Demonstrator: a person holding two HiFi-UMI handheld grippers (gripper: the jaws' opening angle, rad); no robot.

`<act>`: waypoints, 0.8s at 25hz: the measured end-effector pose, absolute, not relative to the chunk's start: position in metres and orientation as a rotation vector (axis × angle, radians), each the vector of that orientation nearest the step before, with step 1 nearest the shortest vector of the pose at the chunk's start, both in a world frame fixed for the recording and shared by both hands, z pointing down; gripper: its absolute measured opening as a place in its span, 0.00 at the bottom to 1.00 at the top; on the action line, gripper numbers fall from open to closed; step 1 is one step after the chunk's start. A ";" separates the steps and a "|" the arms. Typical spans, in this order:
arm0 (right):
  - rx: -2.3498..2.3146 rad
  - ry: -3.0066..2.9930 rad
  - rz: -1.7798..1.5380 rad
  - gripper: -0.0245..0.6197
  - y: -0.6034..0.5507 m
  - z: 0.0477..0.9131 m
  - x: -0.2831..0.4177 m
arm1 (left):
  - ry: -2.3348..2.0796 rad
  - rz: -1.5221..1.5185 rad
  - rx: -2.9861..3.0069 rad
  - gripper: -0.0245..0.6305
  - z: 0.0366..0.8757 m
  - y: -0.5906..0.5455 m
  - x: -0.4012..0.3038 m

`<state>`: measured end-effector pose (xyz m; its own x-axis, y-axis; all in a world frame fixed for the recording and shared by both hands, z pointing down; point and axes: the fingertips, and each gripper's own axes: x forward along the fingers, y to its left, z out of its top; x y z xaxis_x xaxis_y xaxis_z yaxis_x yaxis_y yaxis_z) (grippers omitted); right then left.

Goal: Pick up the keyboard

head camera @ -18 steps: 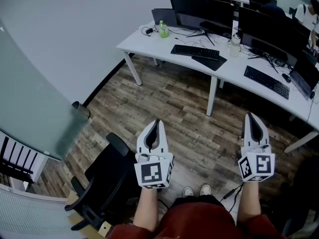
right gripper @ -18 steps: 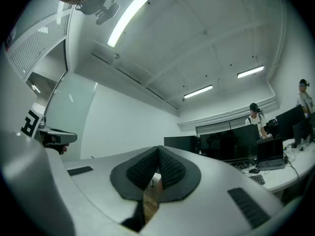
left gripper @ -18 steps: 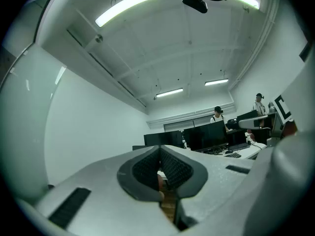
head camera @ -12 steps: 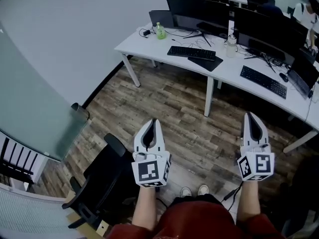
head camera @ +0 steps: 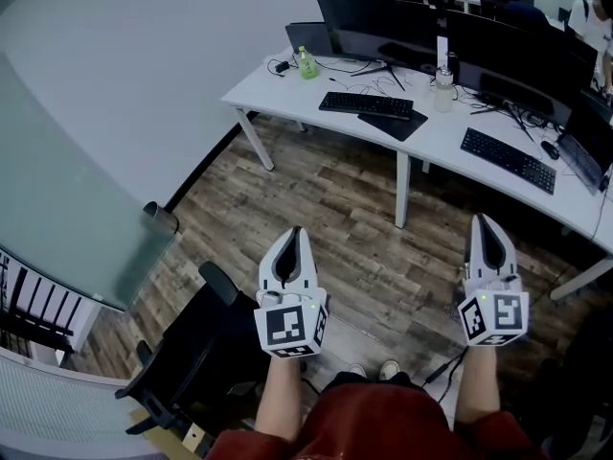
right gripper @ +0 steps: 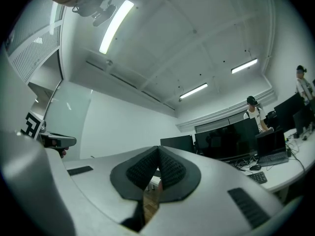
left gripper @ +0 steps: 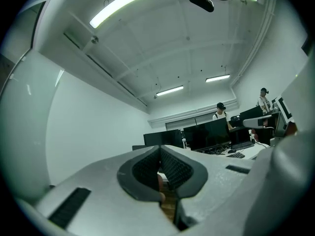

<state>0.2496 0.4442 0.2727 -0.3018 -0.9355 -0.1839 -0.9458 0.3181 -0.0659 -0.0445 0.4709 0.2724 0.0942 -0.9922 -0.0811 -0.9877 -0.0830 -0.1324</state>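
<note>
Left gripper and right gripper are both closed, empty. The keyboard looks light and stiff, probably best pinched at a long edge.

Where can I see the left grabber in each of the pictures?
Head view: the left gripper is low and left of the middle, jaws shut, pointing up the picture.
Left gripper view: the left gripper fills the bottom middle, jaws together.
Right gripper view: the left gripper pokes in at the far left edge, seen from the side.
Shared landmark: the black monitors.
</note>
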 end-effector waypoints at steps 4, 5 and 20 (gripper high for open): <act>-1.724 2.393 0.055 0.04 0.427 0.278 0.257 | 2.026 -0.057 -2.193 0.05 0.273 0.457 -0.039; -1.724 2.394 0.049 0.04 0.422 0.279 0.257 | 2.028 -0.060 -2.193 0.05 0.274 0.452 -0.039; -1.781 2.431 0.066 0.04 0.292 0.293 0.218 | 2.030 -0.049 -2.273 0.05 0.302 0.303 -0.078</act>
<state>0.2177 0.2915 0.2927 -0.2968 -0.9463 -0.1280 -0.9519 0.3039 -0.0395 -0.0780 0.3031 0.3017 0.1142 -0.9927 -0.0380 -0.9897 -0.1104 -0.0909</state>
